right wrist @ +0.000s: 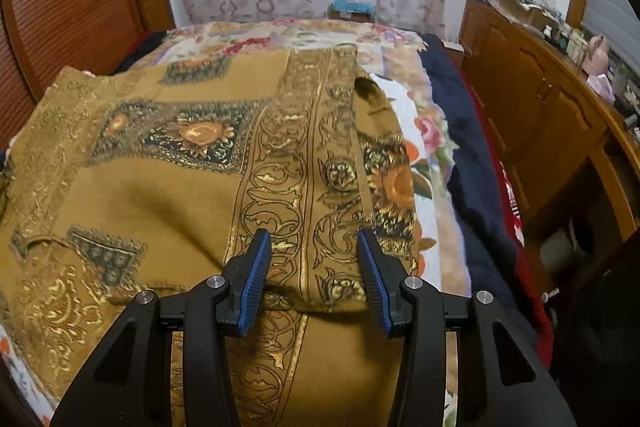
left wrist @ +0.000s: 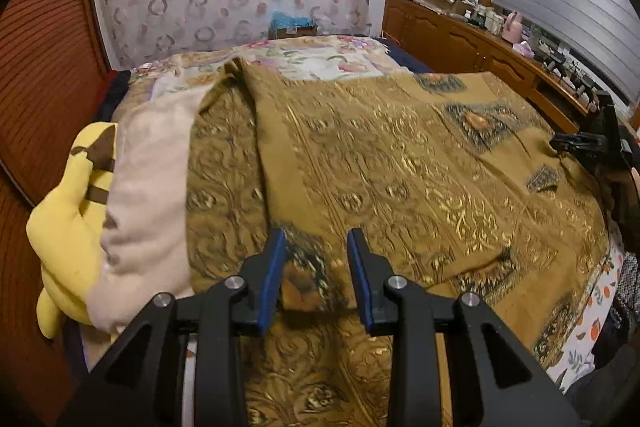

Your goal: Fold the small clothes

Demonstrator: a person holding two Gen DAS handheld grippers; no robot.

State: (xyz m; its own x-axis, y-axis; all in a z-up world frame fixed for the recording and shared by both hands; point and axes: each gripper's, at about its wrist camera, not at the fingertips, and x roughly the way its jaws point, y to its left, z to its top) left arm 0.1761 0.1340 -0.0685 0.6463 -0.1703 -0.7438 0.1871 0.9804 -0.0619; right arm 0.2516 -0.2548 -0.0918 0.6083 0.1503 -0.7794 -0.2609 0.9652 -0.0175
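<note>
Left wrist view only: yellow plush toy [left wrist: 68,227] beside ochre cloth [left wrist: 400,179], both tools parted, empty

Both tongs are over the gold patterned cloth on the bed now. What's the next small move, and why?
Probably draw both tongs back clear of the near fold. The left tongs and right tongs both stand open, each with the folded edge of the gold cloth between the pads, not pinched. The fold already lies doubled on the bed, so there seems nothing left to hold here.
</note>
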